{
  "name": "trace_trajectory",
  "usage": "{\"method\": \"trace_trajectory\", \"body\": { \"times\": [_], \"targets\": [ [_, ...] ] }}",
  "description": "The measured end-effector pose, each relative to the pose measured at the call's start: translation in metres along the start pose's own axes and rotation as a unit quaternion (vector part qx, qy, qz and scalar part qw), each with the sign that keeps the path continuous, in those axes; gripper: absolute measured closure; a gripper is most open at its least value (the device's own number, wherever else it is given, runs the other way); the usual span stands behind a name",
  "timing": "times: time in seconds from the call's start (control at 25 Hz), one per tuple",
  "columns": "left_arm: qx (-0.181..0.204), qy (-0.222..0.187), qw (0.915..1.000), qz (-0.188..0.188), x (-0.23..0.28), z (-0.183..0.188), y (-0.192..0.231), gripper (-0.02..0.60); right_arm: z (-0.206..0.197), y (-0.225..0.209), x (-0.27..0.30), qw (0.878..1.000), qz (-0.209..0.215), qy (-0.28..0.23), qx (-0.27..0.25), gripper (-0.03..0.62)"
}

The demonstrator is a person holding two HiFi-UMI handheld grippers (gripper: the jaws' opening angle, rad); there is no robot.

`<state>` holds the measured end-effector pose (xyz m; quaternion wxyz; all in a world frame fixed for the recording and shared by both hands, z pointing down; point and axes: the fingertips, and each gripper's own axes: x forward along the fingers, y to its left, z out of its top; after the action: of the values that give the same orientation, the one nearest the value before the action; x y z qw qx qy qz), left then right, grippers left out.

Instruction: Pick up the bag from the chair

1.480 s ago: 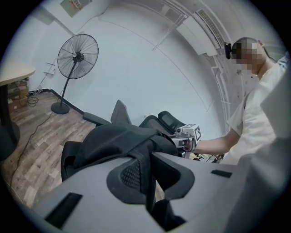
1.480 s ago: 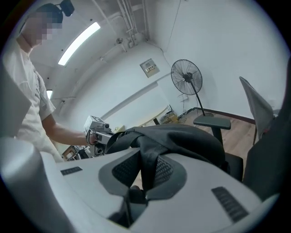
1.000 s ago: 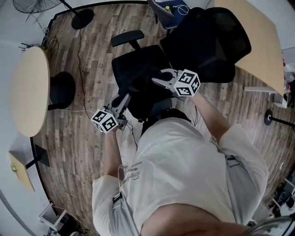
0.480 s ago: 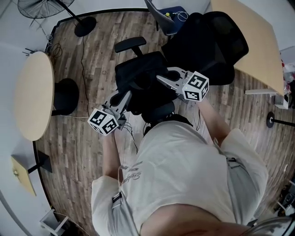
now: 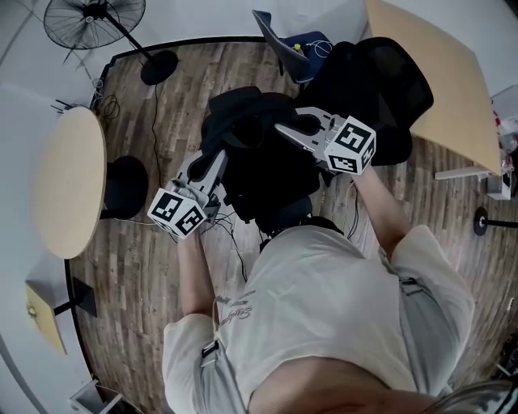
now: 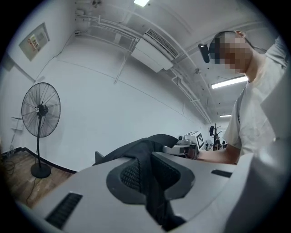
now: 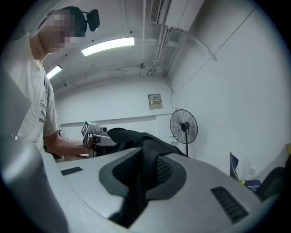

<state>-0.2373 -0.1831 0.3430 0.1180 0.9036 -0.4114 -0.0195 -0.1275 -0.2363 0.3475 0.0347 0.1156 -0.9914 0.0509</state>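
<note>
The black bag [image 5: 261, 166] hangs lifted between both grippers, in front of the black office chair [image 5: 390, 90]; it covers the chair's seat. My left gripper [image 5: 218, 158] is shut on a fold of the bag's black fabric [image 6: 153, 191] at its left side. My right gripper [image 5: 285, 129] is shut on the bag's fabric [image 7: 142, 175] at its upper right. Each gripper view shows the other gripper across the bag: the right gripper [image 6: 189, 144] and the left gripper [image 7: 94, 132]. Both point roughly level.
A round light table [image 5: 69, 182] and a black round base [image 5: 125, 186] stand at the left. A floor fan [image 5: 93, 12] is at the back left, and a wooden desk [image 5: 437, 89] at the right. Cables [image 5: 235, 234] lie on the wood floor.
Both grippers have risen together with the bag. The bag has come up off the chair seat and now covers the seat and armrest that showed before.
</note>
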Motion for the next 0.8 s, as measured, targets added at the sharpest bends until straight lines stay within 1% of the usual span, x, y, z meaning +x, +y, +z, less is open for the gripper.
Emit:
{"method": "trace_trajectory", "body": {
  "times": [0.16, 0.28, 0.48, 0.8],
  "targets": [
    [0.024, -0.007, 0.9997, 0.003, 0.002, 0.021, -0.005, 0.535, 0.023, 0.001, -0.003, 1.000, 0.001, -0.017, -0.021, 0.566],
    [0.037, -0.011, 0.9993, 0.004, 0.000, 0.027, -0.014, 0.535, 0.031, 0.007, -0.008, 0.999, -0.005, -0.025, -0.032, 0.566],
    [0.044, -0.005, 0.9990, 0.002, -0.003, 0.026, -0.019, 0.535, 0.032, 0.013, -0.011, 0.999, -0.014, -0.028, -0.030, 0.566],
    [0.049, -0.010, 0.9987, 0.008, -0.004, 0.025, -0.025, 0.535, 0.032, 0.016, -0.015, 0.999, -0.015, -0.028, -0.036, 0.566]
  ]
}}
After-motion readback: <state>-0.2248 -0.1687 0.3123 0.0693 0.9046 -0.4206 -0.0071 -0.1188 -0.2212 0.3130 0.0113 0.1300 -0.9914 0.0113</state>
